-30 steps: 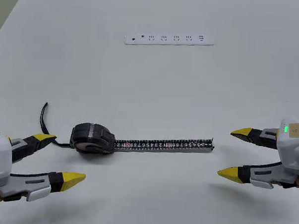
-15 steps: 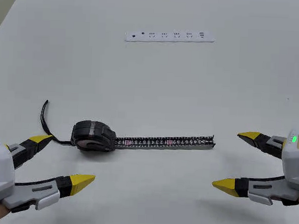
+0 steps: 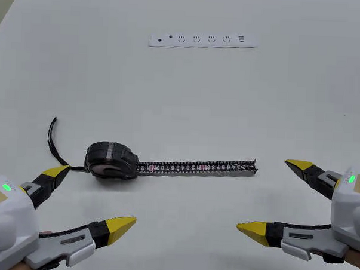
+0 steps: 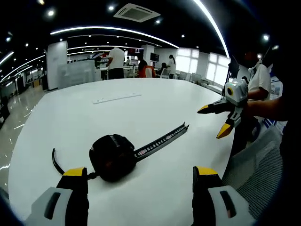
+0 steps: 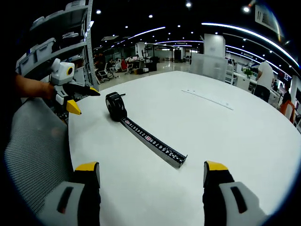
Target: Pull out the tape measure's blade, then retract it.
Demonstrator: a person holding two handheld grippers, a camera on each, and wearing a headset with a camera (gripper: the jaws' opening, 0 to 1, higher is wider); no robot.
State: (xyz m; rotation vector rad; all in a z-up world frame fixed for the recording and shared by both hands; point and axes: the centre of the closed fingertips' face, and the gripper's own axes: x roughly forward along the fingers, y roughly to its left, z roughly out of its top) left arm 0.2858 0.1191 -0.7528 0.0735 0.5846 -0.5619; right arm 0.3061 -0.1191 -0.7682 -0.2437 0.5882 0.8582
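Both wide open and empty, left gripper (image 3: 95,196) and right gripper (image 3: 268,195) have edged inward; tape measure (image 3: 111,161) unmoved, blade (image 3: 196,167) reaching toward three o'clock.

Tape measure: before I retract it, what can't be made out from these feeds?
- Lock button: the case is dark and small in the head view; no button can be told apart.
- Blade markings: too small to read in the head view.
- End hook: too small in the right gripper view to show its shape.
- Strap: its join to the case is behind a jaw of the left gripper, left gripper view.
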